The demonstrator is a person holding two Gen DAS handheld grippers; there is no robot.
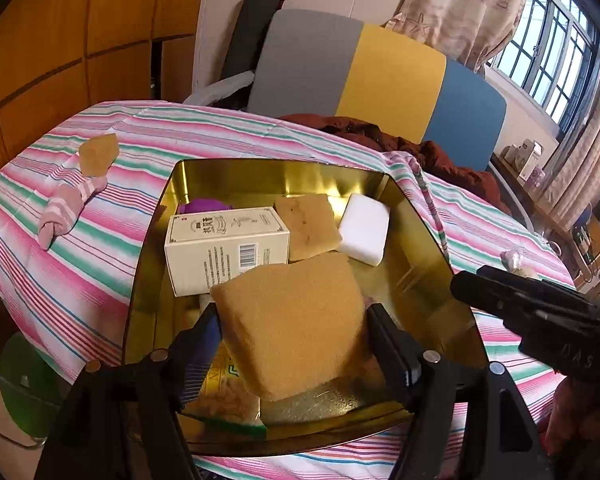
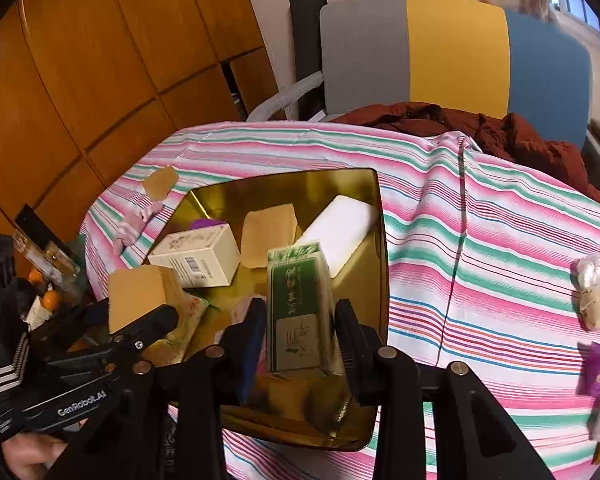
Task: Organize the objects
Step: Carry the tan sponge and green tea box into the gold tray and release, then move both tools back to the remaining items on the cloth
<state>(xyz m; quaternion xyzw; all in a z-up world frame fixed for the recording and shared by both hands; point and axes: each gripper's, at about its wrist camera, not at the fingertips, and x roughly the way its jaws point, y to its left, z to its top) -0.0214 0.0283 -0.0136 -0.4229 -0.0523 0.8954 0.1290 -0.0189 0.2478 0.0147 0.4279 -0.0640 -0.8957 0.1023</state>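
A gold tin (image 1: 420, 240) (image 2: 320, 188) lies on the striped cloth. It holds a cream box (image 1: 228, 248), a small tan sponge (image 1: 308, 228), a white block (image 1: 364, 234) and a yellow packet (image 1: 228, 392). My left gripper (image 1: 292, 310) hangs over the tin's near side. A large tan sponge (image 1: 292, 328) (image 2: 136, 300) sits tilted between its fingers, its edges unsqueezed. My right gripper (image 2: 300, 304) is above the tin's near right. A green box (image 2: 300, 312) stands upright between its pads, blurred, with thin gaps either side. One of the right gripper's fingers (image 1: 500, 296) shows in the left wrist view.
On the cloth left of the tin lie a pink striped sock (image 1: 68, 208) and a tan sponge piece (image 1: 99, 154). Small wrapped items (image 2: 596, 304) sit at the cloth's right edge. A red-brown garment (image 2: 500, 128) and a grey, yellow and blue chair back (image 2: 456, 52) stand behind.
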